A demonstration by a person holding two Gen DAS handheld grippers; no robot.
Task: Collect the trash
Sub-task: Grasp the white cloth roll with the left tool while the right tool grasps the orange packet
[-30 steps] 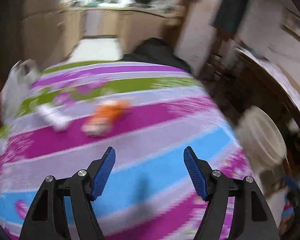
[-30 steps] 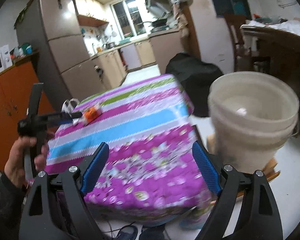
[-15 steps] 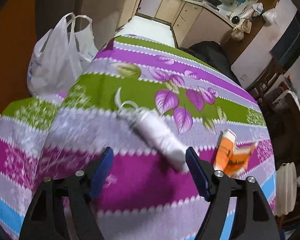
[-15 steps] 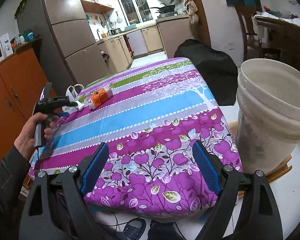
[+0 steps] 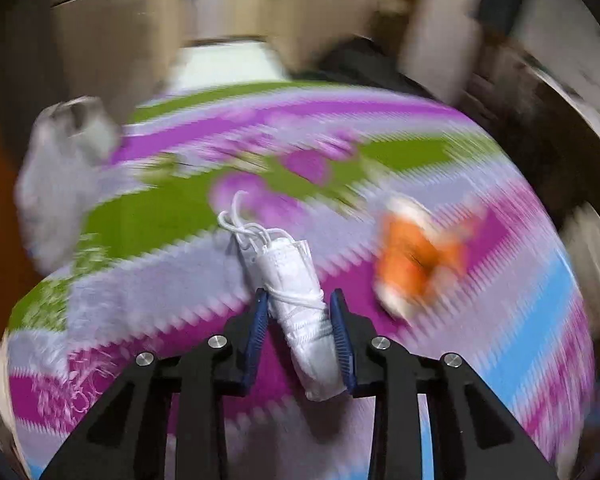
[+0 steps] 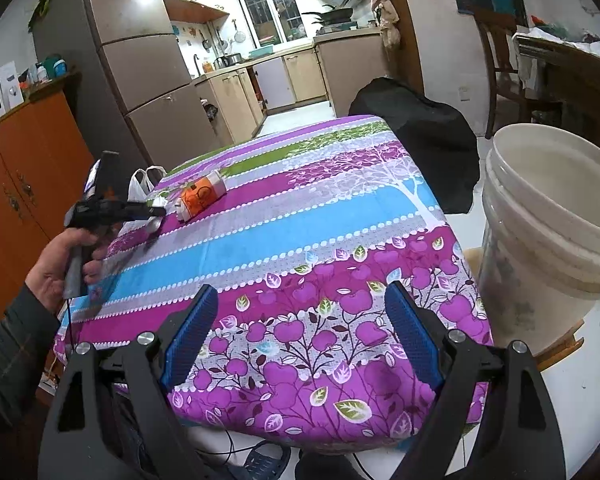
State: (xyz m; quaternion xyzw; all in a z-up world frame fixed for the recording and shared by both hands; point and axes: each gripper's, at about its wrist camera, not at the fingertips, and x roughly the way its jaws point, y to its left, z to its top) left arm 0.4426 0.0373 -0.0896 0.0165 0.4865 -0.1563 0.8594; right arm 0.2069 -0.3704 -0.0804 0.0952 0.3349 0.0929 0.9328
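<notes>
Here, closest in the left wrist view, the left claw (image 5: pixel 302 334) has its blue pads on either side of a white rolled bundle (image 5: pixel 300 300) tied round with white string; the jaws are closing, and the pads look pressed against its sides. The bundle's loose string loops trail off its far end, over the striped cloth of the surface (image 5: pixel 520 340). Whether the bundle is lifted clear of the cloth cannot be told, since the background is smeared with blur. Just beyond it and to the right lies an orange and white wrapper (image 5: pixel 416 256), apart from the bundle. At the far left edge of the surface sits a white plastic bag (image 5: pixel 60 184).

In the right wrist view the right claw (image 6: pixel 300 336) hangs open and empty above the near end of the surface (image 6: pixel 320 216), over the purple flower print. To its right, beside the surface, stands a cream plastic bucket (image 6: pixel 548 240) with its mouth open. Farther off on the left, a hand (image 6: pixel 60 256) in a dark sleeve holds the left claw down at the cloth next to the orange wrapper. Behind the surface are a black bag (image 6: pixel 420 128) on the floor, a refrigerator (image 6: pixel 140 60) and kitchen cabinets.
</notes>
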